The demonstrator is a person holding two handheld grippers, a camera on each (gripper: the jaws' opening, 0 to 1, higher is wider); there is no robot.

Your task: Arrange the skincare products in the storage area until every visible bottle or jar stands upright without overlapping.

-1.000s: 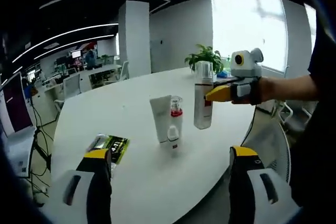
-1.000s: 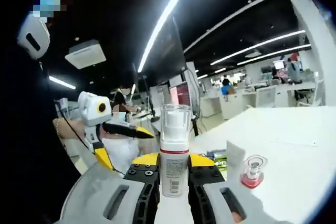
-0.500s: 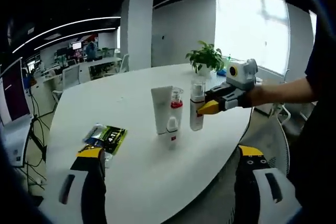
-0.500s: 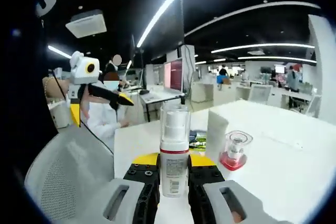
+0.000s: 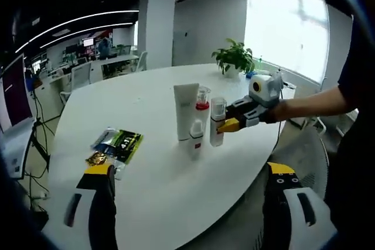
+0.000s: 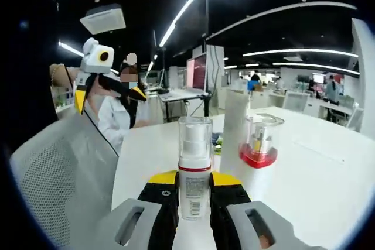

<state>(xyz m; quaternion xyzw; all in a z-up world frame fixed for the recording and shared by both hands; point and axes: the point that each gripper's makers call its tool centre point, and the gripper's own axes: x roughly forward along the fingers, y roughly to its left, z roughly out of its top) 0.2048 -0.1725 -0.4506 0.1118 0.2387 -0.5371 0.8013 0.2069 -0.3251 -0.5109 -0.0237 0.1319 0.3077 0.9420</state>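
My right gripper (image 5: 233, 123) reaches in from the right, shut on a clear-capped white pump bottle (image 5: 217, 122). It holds the bottle upright, right beside the group, with its base at or just above the white table (image 5: 146, 92). The group is a standing white tube (image 5: 186, 111), a red-collared bottle with a clear cap (image 5: 202, 99) and a small white bottle (image 5: 195, 139). In the right gripper view the pump bottle (image 6: 195, 171) sits between my right gripper's (image 6: 195, 182) jaws, with the tube (image 6: 234, 122) and red-collared bottle (image 6: 258, 140) just behind. My left gripper (image 5: 188, 171) hangs open over the near table edge and shows again as the left gripper (image 6: 102, 83).
Green and gold sachets (image 5: 119, 144) lie on the table near my left jaw. A potted plant (image 5: 234, 58) stands at the far edge. A mesh office chair (image 6: 53, 180) is beside the table. Desks, monitors and a seated person (image 6: 123, 115) are in the background.
The right gripper has brought the pump bottle down and in, from raised above the table to level with the other three bottles, close beside them. The left gripper stays open.
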